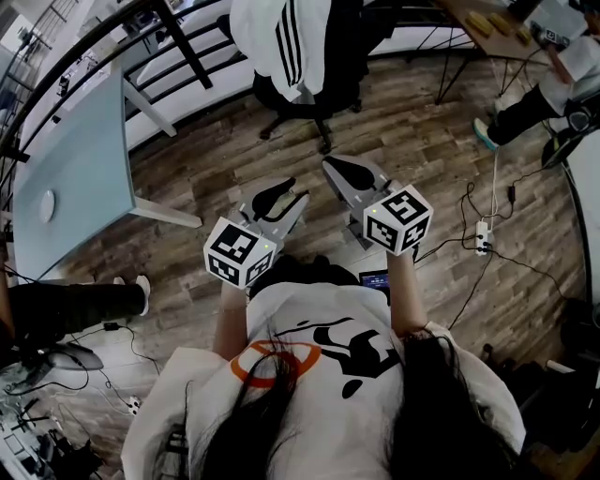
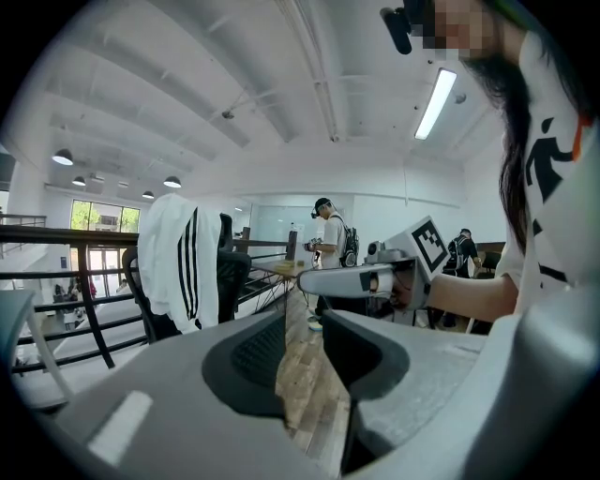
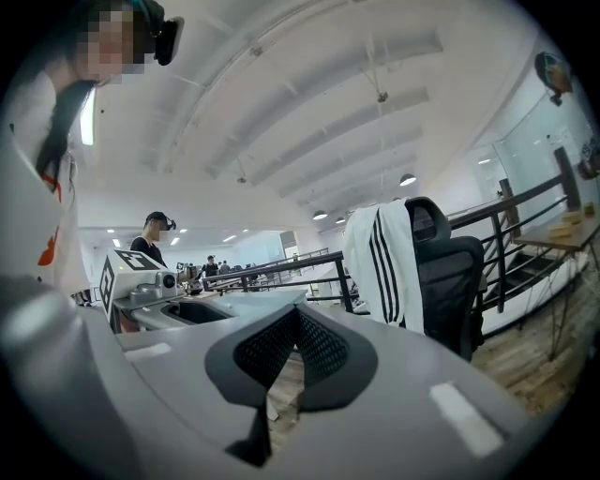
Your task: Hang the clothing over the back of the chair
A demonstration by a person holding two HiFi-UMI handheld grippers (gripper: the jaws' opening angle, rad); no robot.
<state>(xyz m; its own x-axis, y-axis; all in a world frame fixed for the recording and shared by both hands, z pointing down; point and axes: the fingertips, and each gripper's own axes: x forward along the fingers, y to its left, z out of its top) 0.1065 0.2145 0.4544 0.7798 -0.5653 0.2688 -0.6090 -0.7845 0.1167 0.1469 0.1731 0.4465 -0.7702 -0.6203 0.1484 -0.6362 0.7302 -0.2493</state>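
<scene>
A white jacket with black stripes hangs over the back of a black office chair at the top of the head view. It also shows in the left gripper view and the right gripper view. Both grippers hover side by side over the wooden floor, well short of the chair, pointing toward it. My left gripper stands slightly open, only floor showing through the gap. My right gripper is shut, its pads meeting with nothing between them.
A pale glass desk stands at the left, with a black railing behind it and the chair. A power strip with cables lies on the floor at the right. Another person sits at the upper right by a wooden table.
</scene>
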